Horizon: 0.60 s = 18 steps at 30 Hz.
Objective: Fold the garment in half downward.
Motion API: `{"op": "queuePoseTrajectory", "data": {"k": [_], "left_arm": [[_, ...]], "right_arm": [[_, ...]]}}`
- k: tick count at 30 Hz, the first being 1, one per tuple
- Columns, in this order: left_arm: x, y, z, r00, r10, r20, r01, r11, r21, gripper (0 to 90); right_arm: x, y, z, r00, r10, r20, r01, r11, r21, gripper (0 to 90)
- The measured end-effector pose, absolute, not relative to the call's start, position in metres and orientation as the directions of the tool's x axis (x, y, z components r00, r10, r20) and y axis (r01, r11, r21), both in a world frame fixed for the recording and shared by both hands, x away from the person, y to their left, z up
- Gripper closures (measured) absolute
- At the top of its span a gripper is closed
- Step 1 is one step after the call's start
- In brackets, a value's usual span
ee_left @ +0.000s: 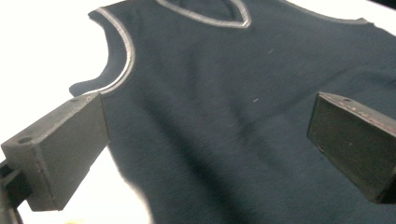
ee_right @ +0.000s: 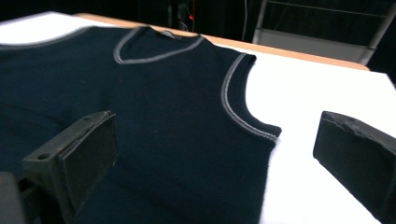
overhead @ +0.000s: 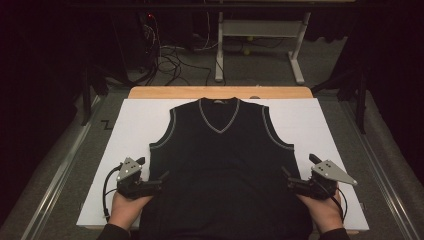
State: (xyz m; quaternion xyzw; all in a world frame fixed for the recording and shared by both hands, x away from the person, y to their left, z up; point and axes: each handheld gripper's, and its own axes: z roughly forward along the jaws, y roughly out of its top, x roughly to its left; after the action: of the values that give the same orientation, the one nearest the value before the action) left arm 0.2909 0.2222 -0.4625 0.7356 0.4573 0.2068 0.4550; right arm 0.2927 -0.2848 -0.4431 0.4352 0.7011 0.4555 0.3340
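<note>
We see a dark sleeveless V-neck vest (overhead: pixel 227 165) lying flat, front up, on a white board (overhead: pixel 310 120) that covers most of a wooden table (overhead: pixel 165 92). Neck points to the far edge, hem toward the person at the near edge. Grey trim (overhead: pixel 218 121) runs round the V-neck & both armholes. Fabric looks smooth, w/ no big folds.

Left gripper (overhead: pixel 150 176) sits at the vest's left side seam, lower half, held by the person's left hand (overhead: pixel 127 207). Its jaws stand wide apart; in the left gripper view (ee_left: pixel 205 140) one jaw hangs over the white board just beside the vest edge, the other over the dark fabric, w/ the side edge between them. Can't tell if either jaw touches cloth.

Right gripper (overhead: pixel 296 175) mirrors it at the vest's right side seam, held by the right hand (overhead: pixel 325 210). Jaws also wide apart; in the right gripper view (ee_right: pixel 215 154) one jaw is over the fabric, the other over the board, the right armhole curve ahead of them. Nothing clamped in either.

A grey three-cornered plate (overhead: pixel 129 169) tops the left gripper, & a black cable (overhead: pixel 106 192) loops from it over the board.

Beyond the table: grey floor, a tangle of cables (overhead: pixel 170 62) & a white metal frame (overhead: pixel 260 35).
</note>
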Motion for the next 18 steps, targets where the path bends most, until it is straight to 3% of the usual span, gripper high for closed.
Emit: {"op": "queuePoseTrajectory", "data": {"k": [8, 11, 13, 18], "left_arm": [[0.309, 0.231, -0.468, 0.414, 0.900, -0.133, 0.591, -0.155, 0.791, 0.0], [0.316, 0.230, -0.475, 0.396, 0.908, -0.137, 0.649, -0.172, 0.741, 4.8], [0.316, 0.230, -0.476, 0.406, 0.904, -0.136, 0.661, -0.188, 0.726, 13.5], [0.317, 0.225, -0.477, 0.406, 0.904, -0.135, 0.677, -0.199, 0.708, 19.9]], "right_arm": [[0.315, -0.280, -0.445, -0.399, 0.915, -0.053, 0.395, 0.224, 0.891, 3.6], [0.328, -0.283, -0.448, -0.365, 0.931, -0.027, 0.434, 0.196, 0.879, 9.4], [0.333, -0.285, -0.451, -0.349, 0.937, -0.020, 0.466, 0.192, 0.864, 11.9], [0.338, -0.288, -0.460, -0.348, 0.937, -0.007, 0.553, 0.211, 0.806, 23.1]]}}
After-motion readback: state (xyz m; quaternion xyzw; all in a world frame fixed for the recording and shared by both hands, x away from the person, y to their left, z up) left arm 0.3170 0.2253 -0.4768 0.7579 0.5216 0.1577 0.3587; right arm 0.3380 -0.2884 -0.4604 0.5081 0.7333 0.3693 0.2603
